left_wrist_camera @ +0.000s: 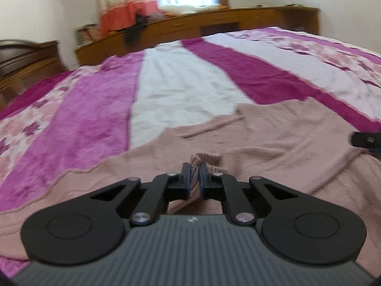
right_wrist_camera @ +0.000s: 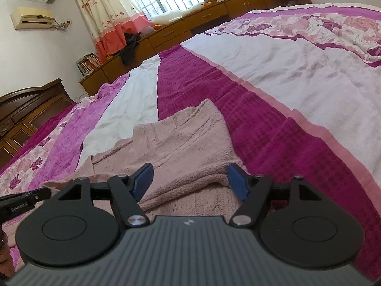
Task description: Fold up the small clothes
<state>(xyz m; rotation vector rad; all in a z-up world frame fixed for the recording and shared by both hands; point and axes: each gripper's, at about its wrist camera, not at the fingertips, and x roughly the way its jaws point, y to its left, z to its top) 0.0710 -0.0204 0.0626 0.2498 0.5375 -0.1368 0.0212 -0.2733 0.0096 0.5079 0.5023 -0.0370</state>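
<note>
A dusty-pink knitted sweater [left_wrist_camera: 273, 138] lies spread on the bed, its far side folded over in the right wrist view [right_wrist_camera: 190, 138]. My left gripper [left_wrist_camera: 195, 166] is shut on a ribbed edge of the sweater, with the knit pinched upright between its blue pads. My right gripper [right_wrist_camera: 190, 174] is open, its pads [right_wrist_camera: 142, 181] standing wide apart above a thick fold of the sweater without pressing it. The tip of the right gripper [left_wrist_camera: 366, 139] shows at the right edge of the left wrist view. The left gripper [right_wrist_camera: 23, 199] pokes in at the left of the right wrist view.
The bedspread [right_wrist_camera: 273, 76] has magenta, white and flowered stripes and stretches far beyond the sweater. A long wooden cabinet [right_wrist_camera: 190, 23] runs under the window, with a plush goose [right_wrist_camera: 176, 14] and dark clothing [right_wrist_camera: 129, 47] on it. A dark headboard [right_wrist_camera: 31, 102] stands at the left.
</note>
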